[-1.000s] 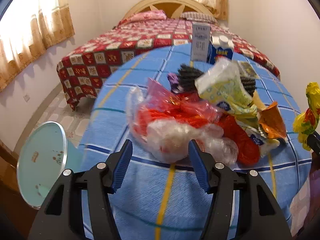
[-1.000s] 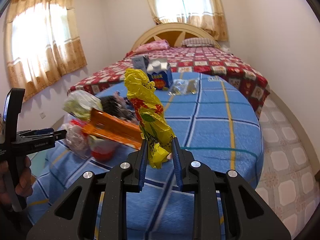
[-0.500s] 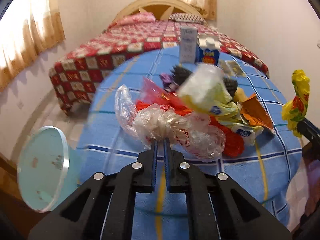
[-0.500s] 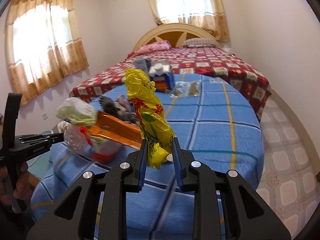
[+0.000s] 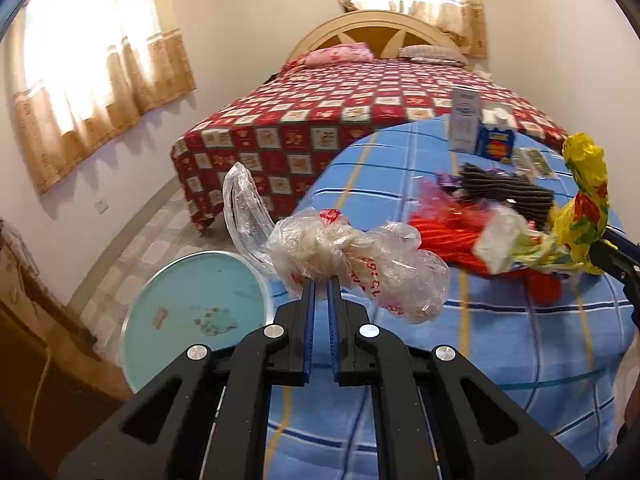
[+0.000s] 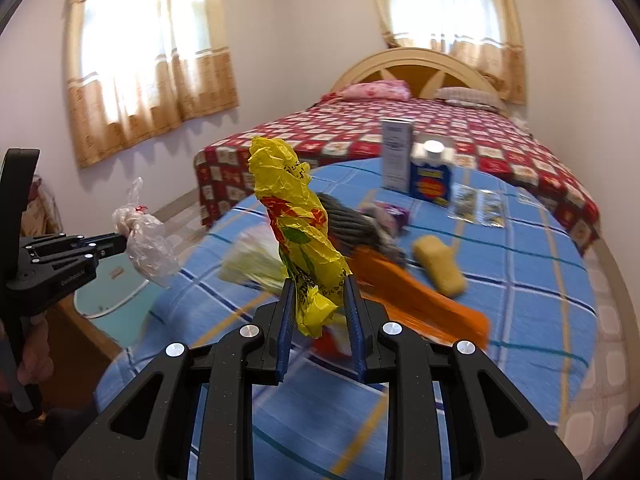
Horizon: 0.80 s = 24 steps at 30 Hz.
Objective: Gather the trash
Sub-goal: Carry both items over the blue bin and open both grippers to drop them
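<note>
My left gripper (image 5: 321,280) is shut on a crumpled clear plastic bag (image 5: 360,256) with red print, lifted off the blue checked tablecloth (image 5: 480,340). In the right wrist view that same bag (image 6: 146,240) hangs from the left gripper (image 6: 124,242) at the left, above the pale blue bin (image 6: 116,284). My right gripper (image 6: 318,280) is shut on a twisted yellow wrapper (image 6: 300,224) that stands upright between its fingers; the wrapper (image 5: 586,204) shows at the right edge of the left wrist view. More trash lies on the table: a red heap (image 5: 444,232), an orange packet (image 6: 416,292), a yellow sponge (image 6: 438,266).
The bin (image 5: 192,312) stands open on the floor left of the table. At the table's far side stand a white carton (image 6: 396,152) and a blue carton (image 6: 430,174). A dark ribbed cloth (image 5: 508,192) lies mid-table. A bed with a red quilt (image 5: 360,112) is behind.
The left gripper closed on the clear bag, lifted it and carried it left toward the bin. The right gripper moved left with the yellow wrapper still in it.
</note>
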Available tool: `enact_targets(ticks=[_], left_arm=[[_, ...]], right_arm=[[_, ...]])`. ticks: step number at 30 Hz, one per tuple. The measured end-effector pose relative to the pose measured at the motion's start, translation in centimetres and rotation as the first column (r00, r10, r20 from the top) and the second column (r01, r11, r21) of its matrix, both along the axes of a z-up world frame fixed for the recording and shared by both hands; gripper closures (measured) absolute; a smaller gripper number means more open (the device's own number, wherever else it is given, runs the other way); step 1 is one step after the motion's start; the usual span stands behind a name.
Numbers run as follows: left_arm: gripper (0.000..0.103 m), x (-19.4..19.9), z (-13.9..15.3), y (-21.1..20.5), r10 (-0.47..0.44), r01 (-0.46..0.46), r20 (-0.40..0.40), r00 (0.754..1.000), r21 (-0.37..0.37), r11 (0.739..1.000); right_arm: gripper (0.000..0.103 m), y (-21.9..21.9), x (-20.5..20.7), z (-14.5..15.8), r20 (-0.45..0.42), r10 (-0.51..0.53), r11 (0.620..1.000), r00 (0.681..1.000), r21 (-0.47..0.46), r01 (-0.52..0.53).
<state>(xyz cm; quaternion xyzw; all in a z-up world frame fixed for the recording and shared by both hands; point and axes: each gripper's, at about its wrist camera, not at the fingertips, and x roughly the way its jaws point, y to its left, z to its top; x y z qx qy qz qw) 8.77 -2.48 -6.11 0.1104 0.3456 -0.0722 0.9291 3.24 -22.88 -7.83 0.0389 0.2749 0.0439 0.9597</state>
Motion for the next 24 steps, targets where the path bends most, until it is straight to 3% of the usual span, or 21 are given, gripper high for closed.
enact_targets(ticks=[9, 24], left_arm=[[0.097, 0.2, -0.3, 4.8, 0.094, -0.094, 0.002, 0.996, 0.045, 0.995], [0.096, 1.4, -1.4, 12.2, 0.263, -0.258, -0.031, 0.964, 0.108, 0.960]], right_arm=[[0.078, 5.2, 3.4, 0.5, -0.024, 0.109, 0.994, 0.994, -0.028, -0.109], [0.078, 12.0, 7.4, 0.4, -0.077, 0.236, 0.968, 0.969, -0.069, -0.242]])
